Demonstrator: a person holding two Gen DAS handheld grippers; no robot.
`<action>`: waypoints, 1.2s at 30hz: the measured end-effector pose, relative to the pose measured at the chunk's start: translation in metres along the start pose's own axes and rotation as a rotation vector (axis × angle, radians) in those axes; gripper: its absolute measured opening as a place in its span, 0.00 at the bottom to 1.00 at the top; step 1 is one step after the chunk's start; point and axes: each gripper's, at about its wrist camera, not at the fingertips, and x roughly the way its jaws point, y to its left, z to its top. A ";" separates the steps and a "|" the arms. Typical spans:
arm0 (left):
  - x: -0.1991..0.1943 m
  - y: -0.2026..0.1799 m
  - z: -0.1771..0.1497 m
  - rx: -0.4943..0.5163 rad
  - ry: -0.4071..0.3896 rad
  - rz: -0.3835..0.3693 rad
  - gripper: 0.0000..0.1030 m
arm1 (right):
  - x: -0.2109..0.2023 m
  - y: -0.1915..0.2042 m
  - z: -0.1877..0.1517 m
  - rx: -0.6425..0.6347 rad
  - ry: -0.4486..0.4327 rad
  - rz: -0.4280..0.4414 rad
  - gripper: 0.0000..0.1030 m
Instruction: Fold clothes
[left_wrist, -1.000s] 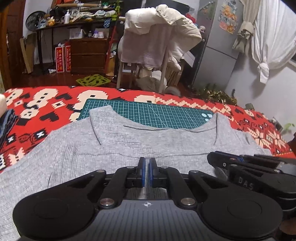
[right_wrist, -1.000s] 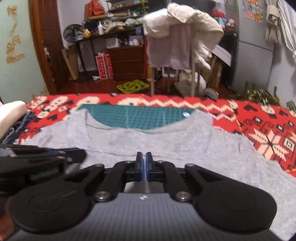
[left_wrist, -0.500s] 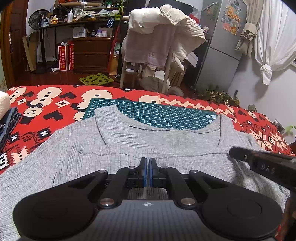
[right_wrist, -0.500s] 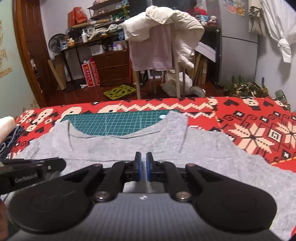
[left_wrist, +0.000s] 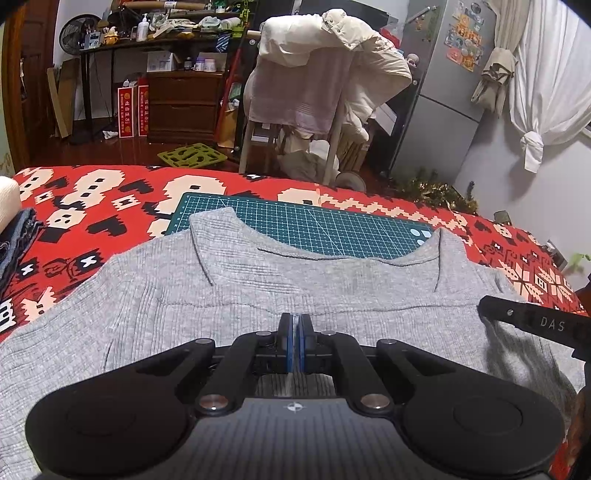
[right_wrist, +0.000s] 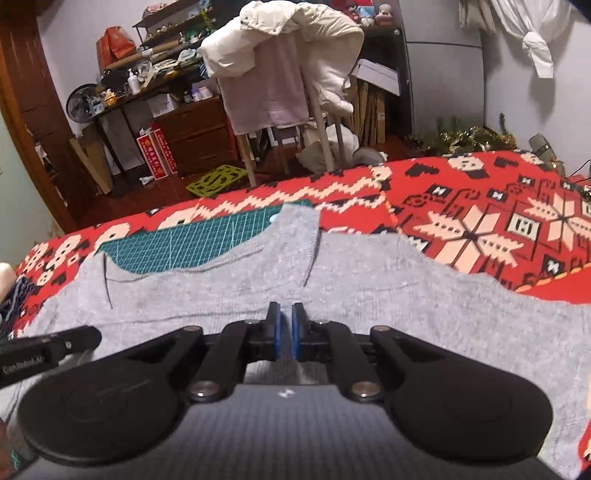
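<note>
A grey ribbed top (left_wrist: 258, 288) lies spread flat, neckline away from me, over a green cutting mat (left_wrist: 314, 225) on a red patterned blanket (left_wrist: 92, 206). My left gripper (left_wrist: 295, 325) sits at the top's near edge, its blue pads shut with grey cloth running up between them. In the right wrist view my right gripper (right_wrist: 285, 317) is shut on the same near edge of the top (right_wrist: 369, 295), further right. Each gripper shows at the edge of the other's view, right gripper (left_wrist: 532, 321) and left gripper (right_wrist: 48, 350); cloth sags under the right one.
Folded dark denim (left_wrist: 14, 240) lies at the blanket's left edge. Beyond the bed stand a chair draped with pale clothes (left_wrist: 314, 92), a wooden dresser (left_wrist: 181, 107) and a grey fridge (left_wrist: 443, 92). Bare blanket (right_wrist: 498, 221) stretches to the right of the top.
My right gripper has slid to the right along the top's near edge, away from the left one, and rolled a little. The left gripper has stayed put.
</note>
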 end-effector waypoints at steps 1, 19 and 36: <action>0.000 0.000 0.000 -0.001 0.000 -0.001 0.05 | -0.001 -0.001 0.001 -0.006 -0.008 -0.012 0.05; 0.000 0.000 0.000 0.001 -0.001 -0.002 0.05 | -0.003 -0.038 0.005 0.099 -0.003 -0.110 0.04; -0.002 0.002 -0.001 -0.028 -0.015 -0.006 0.05 | -0.009 -0.055 0.009 0.187 -0.027 -0.177 0.11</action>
